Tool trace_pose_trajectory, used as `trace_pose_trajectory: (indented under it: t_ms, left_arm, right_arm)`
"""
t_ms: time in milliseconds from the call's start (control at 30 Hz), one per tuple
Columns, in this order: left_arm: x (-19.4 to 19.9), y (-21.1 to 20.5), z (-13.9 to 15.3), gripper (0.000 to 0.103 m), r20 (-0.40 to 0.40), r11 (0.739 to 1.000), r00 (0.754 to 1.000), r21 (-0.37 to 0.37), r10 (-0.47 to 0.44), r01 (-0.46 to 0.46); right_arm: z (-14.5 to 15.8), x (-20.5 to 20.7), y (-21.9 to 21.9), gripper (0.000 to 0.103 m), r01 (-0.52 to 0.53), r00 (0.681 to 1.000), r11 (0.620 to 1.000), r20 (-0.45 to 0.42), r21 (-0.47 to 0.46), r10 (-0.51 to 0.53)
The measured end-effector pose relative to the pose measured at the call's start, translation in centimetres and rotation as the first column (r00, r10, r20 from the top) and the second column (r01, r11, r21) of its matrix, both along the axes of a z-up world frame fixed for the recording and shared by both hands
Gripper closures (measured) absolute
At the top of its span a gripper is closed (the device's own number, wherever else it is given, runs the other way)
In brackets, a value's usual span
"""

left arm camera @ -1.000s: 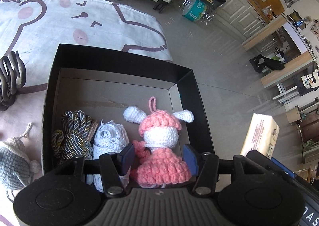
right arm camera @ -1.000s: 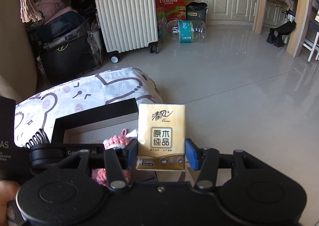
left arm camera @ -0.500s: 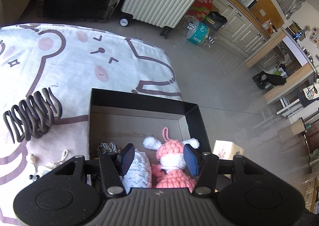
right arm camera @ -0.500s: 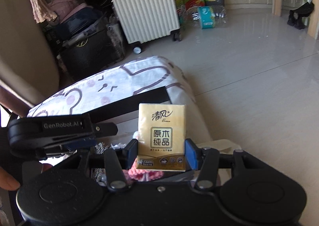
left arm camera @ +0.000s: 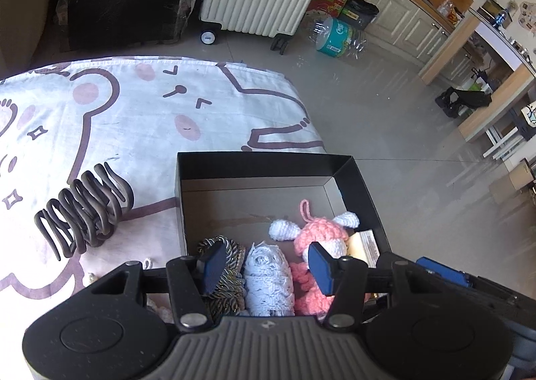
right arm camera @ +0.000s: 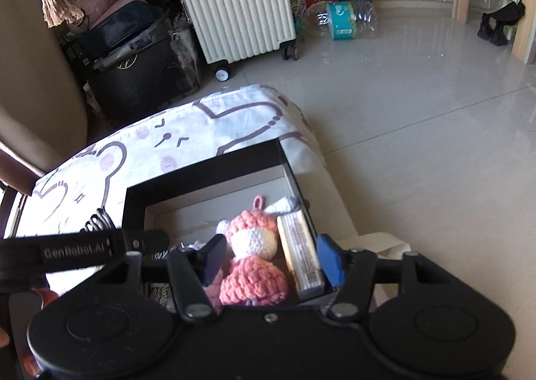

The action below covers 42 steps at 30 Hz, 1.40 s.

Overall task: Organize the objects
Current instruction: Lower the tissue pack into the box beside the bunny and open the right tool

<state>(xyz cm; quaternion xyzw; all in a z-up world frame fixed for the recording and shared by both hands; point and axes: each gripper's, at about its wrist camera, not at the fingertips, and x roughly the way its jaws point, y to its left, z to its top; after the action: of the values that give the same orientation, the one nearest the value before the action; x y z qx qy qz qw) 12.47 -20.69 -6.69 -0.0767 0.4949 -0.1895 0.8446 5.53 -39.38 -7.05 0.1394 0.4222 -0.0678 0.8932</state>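
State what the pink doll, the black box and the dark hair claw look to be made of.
Pink doll: crocheted yarn, soft and matte; looped stitches show.
Black box: probably cardboard, matte black outside, plain brown-grey inside, with folded corners.
Hair claw: likely plastic, dark brown, slightly glossy on its curved teeth.

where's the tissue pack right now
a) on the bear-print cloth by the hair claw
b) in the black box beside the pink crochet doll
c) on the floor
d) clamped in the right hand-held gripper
b: the tissue pack stands on edge in the black box, between the pink crochet doll and the box's right wall.
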Motion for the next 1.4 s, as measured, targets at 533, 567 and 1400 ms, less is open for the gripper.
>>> trace_pose_trajectory:
  t_ms: [533, 567, 1400]
  left_arm:
    - [-1.2, 1.3, 2.2, 0.048, 0.051, 0.998, 0.999, 0.057, -0.012, 0.009]
    - [-1.4, 1.5, 2.4, 0.048, 0.057, 0.998, 0.998, 0.064, -0.012, 0.008]
    - [-5.6, 8.2, 7.6, 0.048, 0.150, 0.985, 0.987, 0.155, 0.058, -0.081]
  right_arm:
    - [1.0, -0.8, 1.0, 0.056, 0.014, 1.000, 0.999, 0.001, -0.045, -0.014]
    - [1.2, -0.8, 1.1, 0.056, 0.013, 1.000, 0.999, 0.004, -0.050, -0.013]
    - [5.4, -3.5, 6.3, 0.056, -0.045, 0.998, 0.988, 0.047, -0.146, 0.053]
